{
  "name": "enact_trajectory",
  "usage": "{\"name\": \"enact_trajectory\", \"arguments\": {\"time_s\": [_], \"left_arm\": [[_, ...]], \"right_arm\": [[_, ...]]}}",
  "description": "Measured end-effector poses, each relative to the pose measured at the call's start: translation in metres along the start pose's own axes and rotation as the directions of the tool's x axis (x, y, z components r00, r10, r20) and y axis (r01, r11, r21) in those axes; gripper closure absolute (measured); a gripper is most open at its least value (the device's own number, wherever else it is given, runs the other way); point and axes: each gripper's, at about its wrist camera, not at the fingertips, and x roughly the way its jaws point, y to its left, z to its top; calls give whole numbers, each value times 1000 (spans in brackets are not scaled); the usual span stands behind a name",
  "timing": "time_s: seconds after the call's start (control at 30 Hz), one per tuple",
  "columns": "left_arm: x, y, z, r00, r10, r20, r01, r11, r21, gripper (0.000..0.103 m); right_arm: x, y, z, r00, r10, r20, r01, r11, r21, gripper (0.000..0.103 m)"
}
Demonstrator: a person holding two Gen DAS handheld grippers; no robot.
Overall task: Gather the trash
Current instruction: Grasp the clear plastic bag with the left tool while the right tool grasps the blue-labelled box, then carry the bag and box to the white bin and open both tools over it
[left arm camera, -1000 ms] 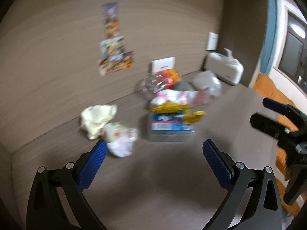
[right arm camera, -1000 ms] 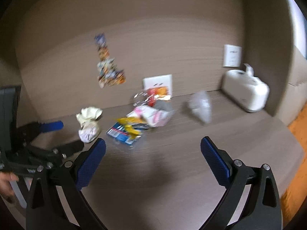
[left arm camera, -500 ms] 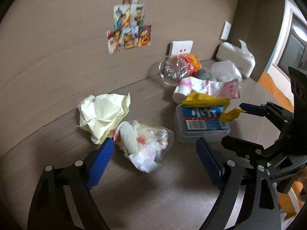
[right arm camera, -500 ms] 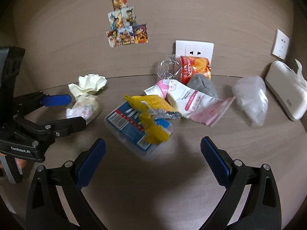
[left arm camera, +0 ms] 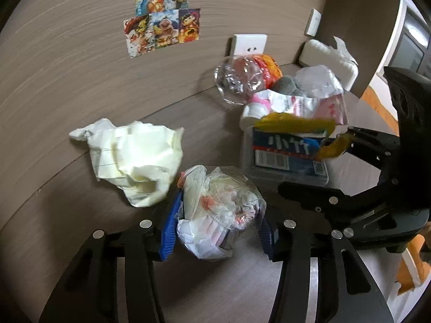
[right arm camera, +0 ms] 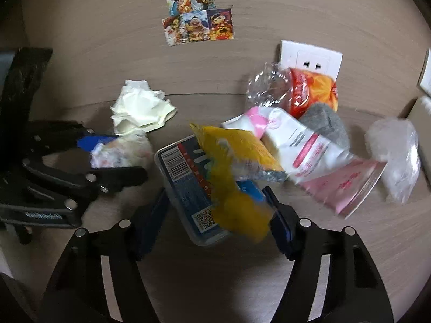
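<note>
A crumpled clear plastic bag (left arm camera: pixel 218 207) stuffed with wrappers lies on the brown tabletop (left arm camera: pixel 215 282). My left gripper (left arm camera: pixel 218 226) is closing on it, and both blue pads touch its sides. In the right wrist view the same bag (right arm camera: pixel 121 150) sits between the left gripper's (right arm camera: pixel 115 158) fingers. A clear plastic box (right arm camera: pixel 183 185) with a blue label, a yellow wrapper (right arm camera: pixel 234 150) draped over it, lies between the closing jaws of my right gripper (right arm camera: pixel 215 196). Whether those pads press on it is hard to tell through the blur.
Crumpled pale yellow paper (left arm camera: pixel 134 158) lies left of the bag. Behind the box sit a pink-white pouch (right arm camera: pixel 309 150), a crushed clear bottle (left arm camera: pixel 237 78), an orange-red pack (right arm camera: pixel 312 88), a grey lump (right arm camera: pixel 326 123) and a clear bag (right arm camera: pixel 393 150). The wall carries a socket (right arm camera: pixel 309 59); a white tissue box (left arm camera: pixel 328 59) stands far right.
Both grippers have dropped toward the trash and narrowed. The left one came around the plastic bag and closed onto it; the right one came around the clear box.
</note>
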Motion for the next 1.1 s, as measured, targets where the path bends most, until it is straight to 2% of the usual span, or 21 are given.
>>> {"name": "enact_trajectory", "arguments": {"time_s": [0.23, 0.57, 0.87, 1.1], "left_arm": [[-38, -14, -11, 999, -34, 16, 34, 999, 7, 54], [-75, -65, -21, 994, -96, 47, 90, 989, 113, 54], [-83, -143, -18, 976, -210, 58, 191, 952, 241, 54], [-78, -214, -20, 951, -307, 22, 282, 898, 337, 54]], "right_arm": [[-40, 5, -26, 999, 27, 35, -30, 994, 107, 33], [-124, 9, -63, 987, -72, 147, 42, 979, 200, 33], [-191, -11, -103, 962, -204, 180, 142, 941, 306, 33], [-245, -38, -147, 935, -311, 169, 224, 890, 398, 33]]}}
